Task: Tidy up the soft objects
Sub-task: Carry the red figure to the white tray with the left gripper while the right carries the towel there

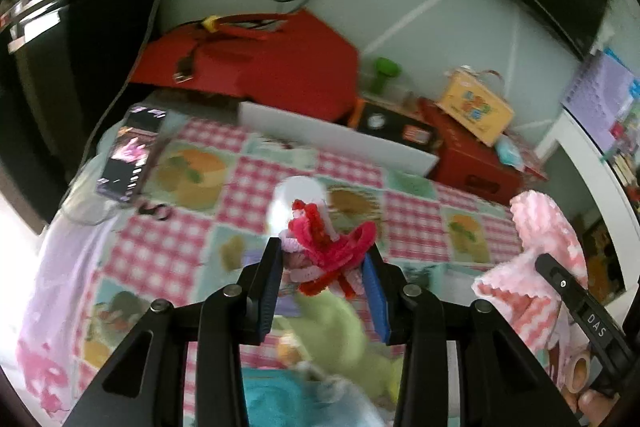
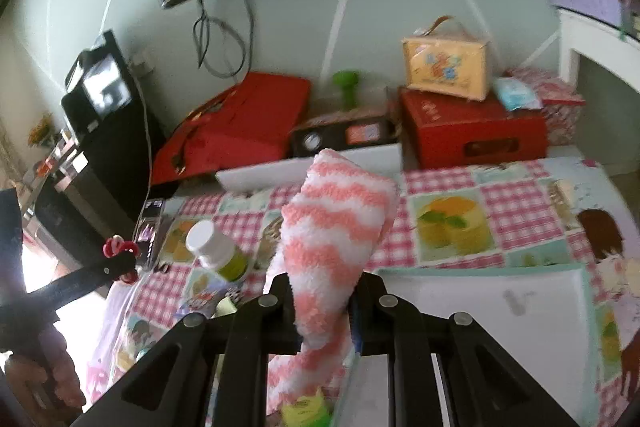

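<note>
Left hand-held gripper (image 1: 320,267) clamps red-and-pink fuzzy pipe-cleaner bundle (image 1: 326,251), lifted above checked surface (image 1: 152,247): light, springy, snag-prone; grip at tangled core.

Right hand-held gripper (image 2: 320,291) pinches pink-and-white chevron fleece sock (image 2: 340,223), flopping toward 12 o'clock: limp, compressible; hold mid-length.

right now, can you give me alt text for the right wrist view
The right gripper holds a fuzzy pink-and-white striped sock, jaws shut on it, above a pink checked tablecloth. A white-capped bottle lies to the left; red boxes sit behind.
</note>
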### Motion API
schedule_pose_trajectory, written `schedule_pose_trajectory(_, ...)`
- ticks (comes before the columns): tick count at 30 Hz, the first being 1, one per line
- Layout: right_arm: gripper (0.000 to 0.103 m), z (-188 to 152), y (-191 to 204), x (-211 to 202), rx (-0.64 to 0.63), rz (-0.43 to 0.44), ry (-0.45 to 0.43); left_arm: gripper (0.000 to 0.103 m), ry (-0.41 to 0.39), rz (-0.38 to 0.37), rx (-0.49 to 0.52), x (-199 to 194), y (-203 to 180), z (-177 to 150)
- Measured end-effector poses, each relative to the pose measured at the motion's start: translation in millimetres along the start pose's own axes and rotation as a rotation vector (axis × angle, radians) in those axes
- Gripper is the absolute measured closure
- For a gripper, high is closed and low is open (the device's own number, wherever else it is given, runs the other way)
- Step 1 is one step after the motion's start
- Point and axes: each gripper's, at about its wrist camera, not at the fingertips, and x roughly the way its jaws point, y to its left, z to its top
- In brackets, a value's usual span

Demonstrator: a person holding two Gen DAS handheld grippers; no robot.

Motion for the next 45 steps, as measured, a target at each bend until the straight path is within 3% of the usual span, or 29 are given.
schedule_pose_trajectory(10,0.085,7,-67,-32,0.103,-0.188,-0.059,0.063,0.072,-0.095,0.111,34,-77,-15)
schedule_pose_trajectory(24,0.085,-7,-157,-56,0.271,-0.386,-0.062,0.063,0.215,-0.209,0.303,85,-171,-68)
schedule_pose_trajectory(31,0.085,-17,-178,-36,0.312,-0.403,0.008,0.063,0.292,-0.216,0.337,110,-185,-91)
schedule_pose_trajectory(40,0.082,-43,-190,28,0.298,-0.403,0.219,0.063,0.355,-0.210,0.364,133,-192,-111)
schedule_pose_trajectory(45,0.082,-55,-190,47,0.278,-0.422,0.292,0.063,0.381,-0.194,0.374,142,-192,-119)
